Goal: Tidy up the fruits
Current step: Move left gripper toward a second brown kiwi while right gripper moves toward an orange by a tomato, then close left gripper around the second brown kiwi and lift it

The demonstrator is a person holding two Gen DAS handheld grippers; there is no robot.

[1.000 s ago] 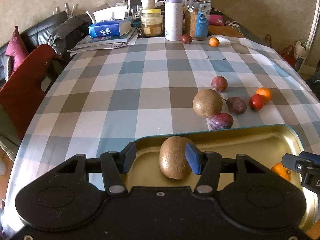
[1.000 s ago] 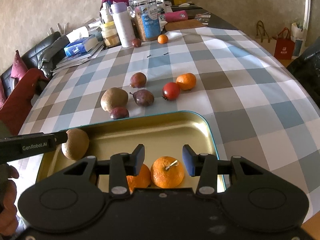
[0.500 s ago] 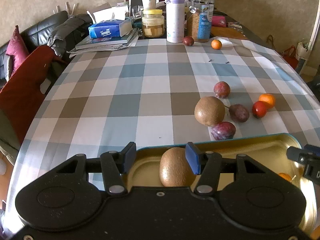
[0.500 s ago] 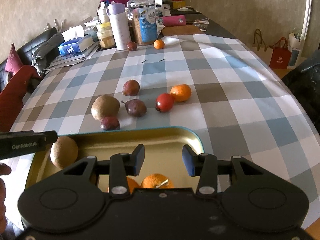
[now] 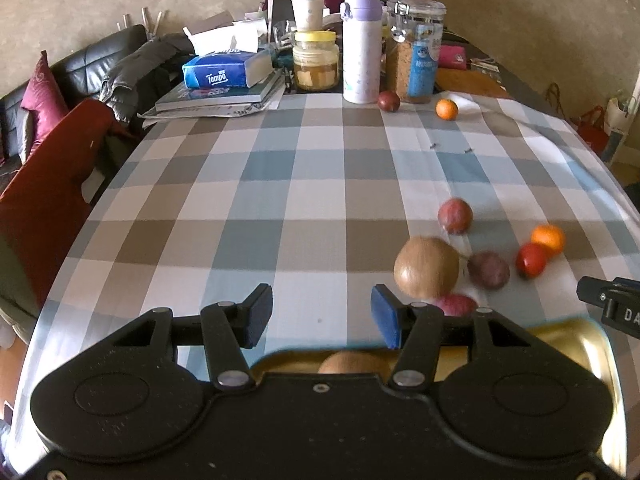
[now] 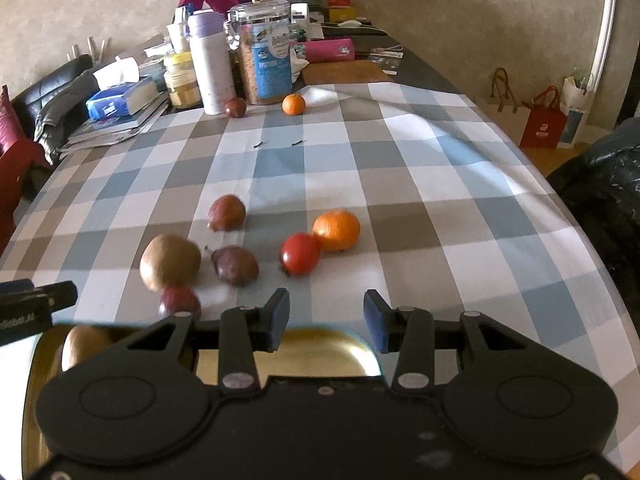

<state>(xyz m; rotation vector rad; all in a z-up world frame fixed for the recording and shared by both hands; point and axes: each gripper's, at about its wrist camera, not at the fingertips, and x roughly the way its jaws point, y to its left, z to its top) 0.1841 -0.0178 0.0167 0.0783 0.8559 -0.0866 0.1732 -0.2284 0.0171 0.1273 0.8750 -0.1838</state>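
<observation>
— Left gripper [image 5: 321, 316] first: how do its jaws stand?
— Apart, about midway, with only checked tablecloth [image 5: 280, 184] between the blue pads; it holds nothing. The gold tray [image 5: 568, 344] has its far rim just under the fingers, and one kiwi [image 5: 352, 363] lies in it, tucked below the gripper's body.
— And the right gripper [image 6: 325, 316]?
— Its jaws are closing, with nothing between them. The tray rim [image 6: 360, 346] runs right beneath its fingertips, and that kiwi [image 6: 82, 346] sits in the tray's corner to its left.
— Where is the loose fruit?
— Just ahead and left of the right gripper: a second kiwi [image 6: 170, 262], three plums [image 6: 226, 213] [image 6: 236, 266] [image 6: 180, 304], a tomato [image 6: 300, 253] touching a mandarin [image 6: 336, 230]. The nearest plum lies just beside the tray's far rim.
— Room to move?
— Open cloth spreads ahead of the left gripper and to the right of the right one, up to the table's curved edge [image 6: 560, 200]. At the far end a plum [image 6: 235, 107] and a small mandarin [image 6: 293, 104] rest by a white flask [image 6: 212, 64] and a clip-top jar [image 6: 264, 52] of brown grains.
</observation>
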